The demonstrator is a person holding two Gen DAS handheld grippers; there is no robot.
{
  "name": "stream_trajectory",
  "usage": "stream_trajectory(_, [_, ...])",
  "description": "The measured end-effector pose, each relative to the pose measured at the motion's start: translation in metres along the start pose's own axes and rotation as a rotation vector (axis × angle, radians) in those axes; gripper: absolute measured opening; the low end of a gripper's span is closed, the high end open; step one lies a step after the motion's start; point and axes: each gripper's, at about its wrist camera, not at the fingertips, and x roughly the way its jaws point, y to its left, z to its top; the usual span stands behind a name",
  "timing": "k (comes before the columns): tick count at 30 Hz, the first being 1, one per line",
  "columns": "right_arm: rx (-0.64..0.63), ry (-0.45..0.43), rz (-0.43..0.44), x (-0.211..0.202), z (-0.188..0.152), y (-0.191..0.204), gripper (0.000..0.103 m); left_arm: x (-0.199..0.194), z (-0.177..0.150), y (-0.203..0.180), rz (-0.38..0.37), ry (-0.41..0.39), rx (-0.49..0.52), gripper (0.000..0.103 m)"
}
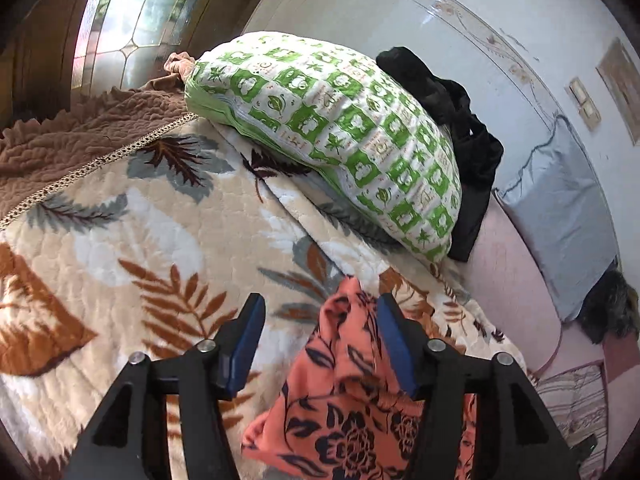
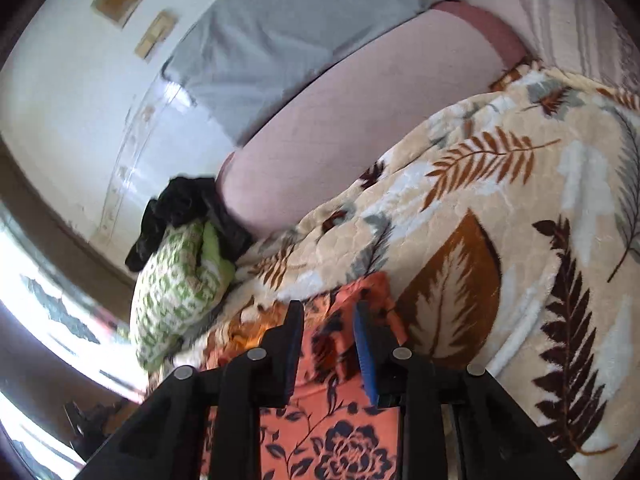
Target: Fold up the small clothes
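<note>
A bed's leaf-print blanket (image 1: pixel 160 216) carries the orange floral garment (image 1: pixel 344 380), a green-checked pillow (image 1: pixel 340 132) and black clothing (image 1: pixel 460 128).

Green pillow (image 1: pixel 340 136) blocks ahead; blanket (image 1: pixel 132 240) prob free

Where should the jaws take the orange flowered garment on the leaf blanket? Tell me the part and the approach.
Grip the orange flowered garment at its raised far tip, coming down from above. That peak stands bunched clear of the leaf blanket, so the jaws could probably close on cloth alone, whereas the flatter lower part hugs the blanket.
</note>
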Motion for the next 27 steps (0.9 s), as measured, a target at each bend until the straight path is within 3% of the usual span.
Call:
stream_trajectory(2, [-0.102,0.112,0.002,0.015,-0.019,0.034,0.029,-0.005,-0.036,-0.018,0.056,0.039,0.097,0.07])
stream_trajectory(5, [-0.195,0.281,0.011,0.052,-0.06,0.073,0.029,0.007,-0.081,-0.032,0.071,0.069,0.181,0.07])
stream_trajectory(7, [-0.257,0.373,-0.014,0.08,-0.091,0.093,0.029,0.024,-0.095,-0.036,0.106,0.123,0.229,0.07])
stream_trajectory(10, [-0.295,0.488,-0.107,0.128,-0.122,0.1,0.029,0.041,-0.1,-0.021,0.148,0.106,0.216,0.07])
stream_trajectory(12, [-0.328,0.424,-0.148,0.149,-0.112,0.103,0.027,0.054,-0.095,-0.011,0.138,0.145,0.163,0.069])
stream_trajectory(16, [-0.326,0.295,-0.279,0.194,-0.053,0.102,0.027,0.058,-0.078,-0.007,0.1,0.139,0.115,0.07])
stream_trajectory(19, [-0.236,0.16,-0.293,0.197,-0.01,0.097,0.027,0.062,-0.07,0.001,0.099,0.144,0.07,0.07])
stream_trajectory(21, [-0.199,0.077,-0.247,0.18,0.001,0.101,0.028,0.063,-0.063,0.01,0.103,0.149,0.023,0.07])
stream_trajectory(24, [-0.233,0.121,-0.162,0.169,-0.013,0.12,0.028,0.064,-0.057,0.032,0.098,0.167,-0.106,0.07])
stream_trajectory(27, [-0.311,0.303,-0.052,0.181,-0.059,0.148,0.028,0.059,-0.058,0.04,0.095,0.169,-0.168,0.07])
